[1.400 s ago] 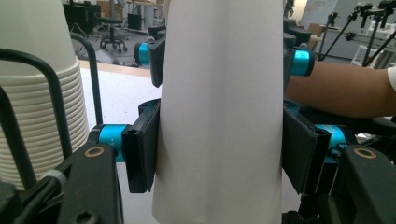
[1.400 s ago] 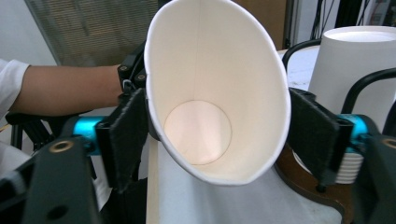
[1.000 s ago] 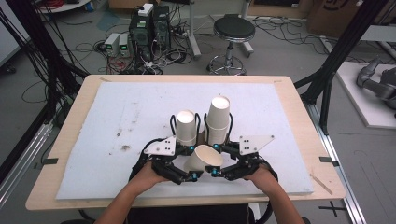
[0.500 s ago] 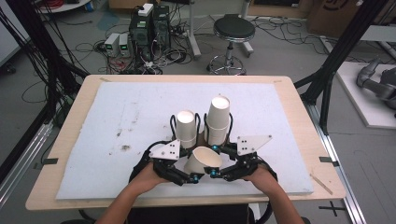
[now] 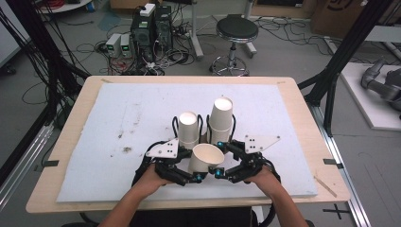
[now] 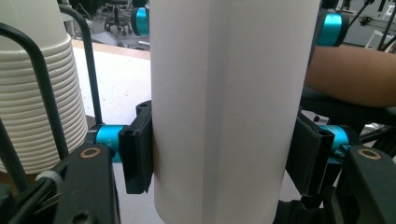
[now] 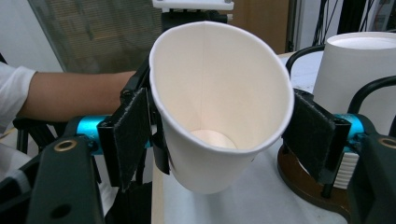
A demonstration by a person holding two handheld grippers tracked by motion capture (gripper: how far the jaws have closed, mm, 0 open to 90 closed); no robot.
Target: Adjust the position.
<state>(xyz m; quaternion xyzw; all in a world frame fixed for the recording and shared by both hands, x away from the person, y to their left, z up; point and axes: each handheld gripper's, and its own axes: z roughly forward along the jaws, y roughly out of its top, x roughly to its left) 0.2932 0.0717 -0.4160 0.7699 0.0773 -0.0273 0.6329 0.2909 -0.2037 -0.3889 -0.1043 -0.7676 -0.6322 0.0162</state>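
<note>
A: Where is the paper cup point(image 5: 206, 158)?

B: It is between both grippers, tilted, above the white mat point(image 5: 118, 123), just in front of two cup stacks point(image 5: 188, 126) in wire holders.

A: Who holds it?

B: The left gripper point(image 5: 196, 178) is closed on its wall. The right gripper point(image 5: 218, 172) has just been opening; its pads point(image 7: 132, 135) stand at the rim, and whether they press on it I cannot tell.

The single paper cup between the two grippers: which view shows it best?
The right gripper view: the single paper cup faces the camera, rim and inside bottom visible. The left gripper view gives its plain side wall; the high view shows it small.
</note>
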